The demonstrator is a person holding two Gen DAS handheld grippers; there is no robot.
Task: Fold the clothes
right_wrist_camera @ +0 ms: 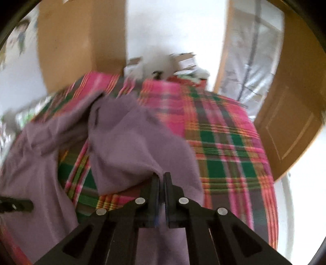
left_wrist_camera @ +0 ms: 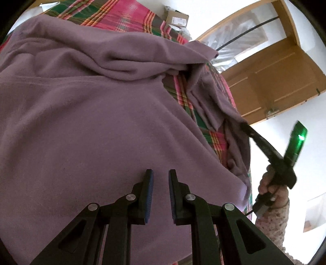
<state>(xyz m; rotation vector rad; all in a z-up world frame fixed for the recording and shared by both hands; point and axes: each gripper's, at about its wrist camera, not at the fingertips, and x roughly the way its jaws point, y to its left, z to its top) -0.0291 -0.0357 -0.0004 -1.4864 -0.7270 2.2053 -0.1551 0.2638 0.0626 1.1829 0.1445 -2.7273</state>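
A mauve fleece garment (left_wrist_camera: 85, 114) lies spread over a pink and green plaid bedcover (left_wrist_camera: 126, 18). My left gripper (left_wrist_camera: 161, 173) hovers just above the garment's near part, open, with nothing between its blue-padded fingers. In the left wrist view my right gripper (left_wrist_camera: 243, 124) is at the right, held by a hand in a patterned sleeve (left_wrist_camera: 273, 212), and it lifts one edge of the garment. The right wrist view is blurred; there my right gripper (right_wrist_camera: 161, 175) is shut on a lifted fold of the mauve garment (right_wrist_camera: 130, 146), which hangs down to the bedcover (right_wrist_camera: 224, 142).
A wooden door (left_wrist_camera: 271, 81) stands open past the bed's right edge, with plastic sheeting (left_wrist_camera: 234, 40) in the doorway. A cardboard box (left_wrist_camera: 176, 18) and clutter sit at the bed's far end. The left gripper's finger (right_wrist_camera: 16, 204) shows at the right wrist view's left edge.
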